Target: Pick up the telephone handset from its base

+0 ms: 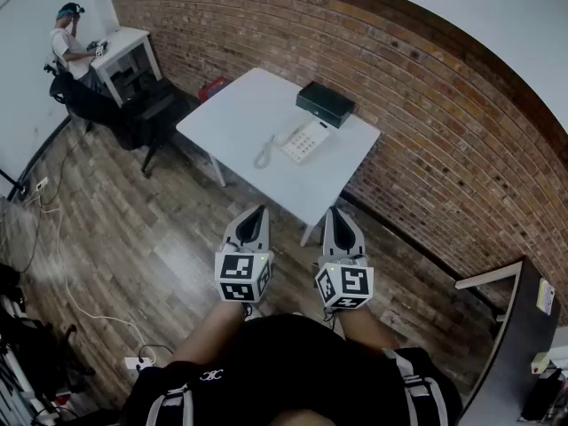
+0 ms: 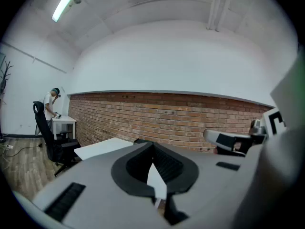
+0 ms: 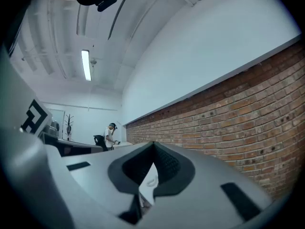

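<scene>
A cream telephone (image 1: 304, 140) lies on the white table (image 1: 235, 118), its handset (image 1: 290, 135) resting along the base's left side and the coiled cord (image 1: 263, 156) trailing toward the near-left. Both grippers hang well short of the table, close to my body, and point at it. My left gripper (image 1: 259, 209) is shut with nothing in it, and my right gripper (image 1: 334, 211) is shut and empty too. In the left gripper view the jaws (image 2: 152, 147) meet at the tip over the table. In the right gripper view the shut jaws (image 3: 152, 149) leave a slit showing the cord (image 3: 151, 180).
A black box (image 1: 325, 103) sits at the table's far corner against the brick wall (image 1: 426, 105). A black chair (image 1: 151, 114) and a red object (image 1: 213, 88) stand left of the table. A person (image 1: 67, 47) sits at a far desk. A cabinet (image 1: 524, 327) is at right.
</scene>
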Demonstrator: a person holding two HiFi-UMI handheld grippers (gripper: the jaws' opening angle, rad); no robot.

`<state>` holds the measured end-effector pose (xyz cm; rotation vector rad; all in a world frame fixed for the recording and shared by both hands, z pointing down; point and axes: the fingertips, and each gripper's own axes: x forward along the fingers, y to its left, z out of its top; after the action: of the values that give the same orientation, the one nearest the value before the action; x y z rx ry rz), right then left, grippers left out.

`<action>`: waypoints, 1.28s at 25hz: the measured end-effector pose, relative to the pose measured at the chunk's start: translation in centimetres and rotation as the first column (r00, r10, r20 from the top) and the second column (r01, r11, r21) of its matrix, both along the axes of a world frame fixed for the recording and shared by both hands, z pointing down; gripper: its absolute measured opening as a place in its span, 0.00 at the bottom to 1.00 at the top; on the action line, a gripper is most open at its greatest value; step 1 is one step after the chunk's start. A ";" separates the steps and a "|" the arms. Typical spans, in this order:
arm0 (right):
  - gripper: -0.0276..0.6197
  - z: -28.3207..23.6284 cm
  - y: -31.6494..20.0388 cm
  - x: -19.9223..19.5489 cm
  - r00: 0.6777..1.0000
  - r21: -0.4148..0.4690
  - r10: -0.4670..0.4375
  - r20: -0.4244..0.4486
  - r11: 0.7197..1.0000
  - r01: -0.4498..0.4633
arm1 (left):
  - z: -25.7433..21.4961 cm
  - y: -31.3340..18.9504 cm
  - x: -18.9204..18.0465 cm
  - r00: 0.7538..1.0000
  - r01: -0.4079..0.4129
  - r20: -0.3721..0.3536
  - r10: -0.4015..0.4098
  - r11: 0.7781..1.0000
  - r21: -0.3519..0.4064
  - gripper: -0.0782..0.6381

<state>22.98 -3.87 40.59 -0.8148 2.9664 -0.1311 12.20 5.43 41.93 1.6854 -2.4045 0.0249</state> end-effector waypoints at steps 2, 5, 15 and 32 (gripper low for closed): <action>0.04 0.1 0.2 -0.2 1.000 0.000 -0.007 -0.002 1.000 0.007 | 0.1 0.0 -0.2 1.000 0.001 0.000 -0.001 1.000 -0.006 0.11; 0.04 0.1 0.3 -0.5 1.000 -0.001 -0.006 -0.002 1.000 0.006 | 0.1 0.2 -0.5 1.000 -0.004 0.002 0.004 1.000 -0.009 0.11; 0.04 0.1 2.0 -2.3 1.000 -0.016 -0.004 0.004 1.000 0.004 | 0.3 1.8 -2.7 1.000 -0.004 -0.014 0.004 1.000 -0.015 0.11; 0.04 0.9 7.4 -6.8 1.000 -0.011 0.025 -0.007 1.000 -0.025 | 0.7 7.4 -7.3 0.999 -0.033 -0.010 0.033 0.999 -0.007 0.11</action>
<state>16.14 3.55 41.49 -0.8556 2.9635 -0.1430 4.95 12.79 42.63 1.7179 -2.3671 0.0300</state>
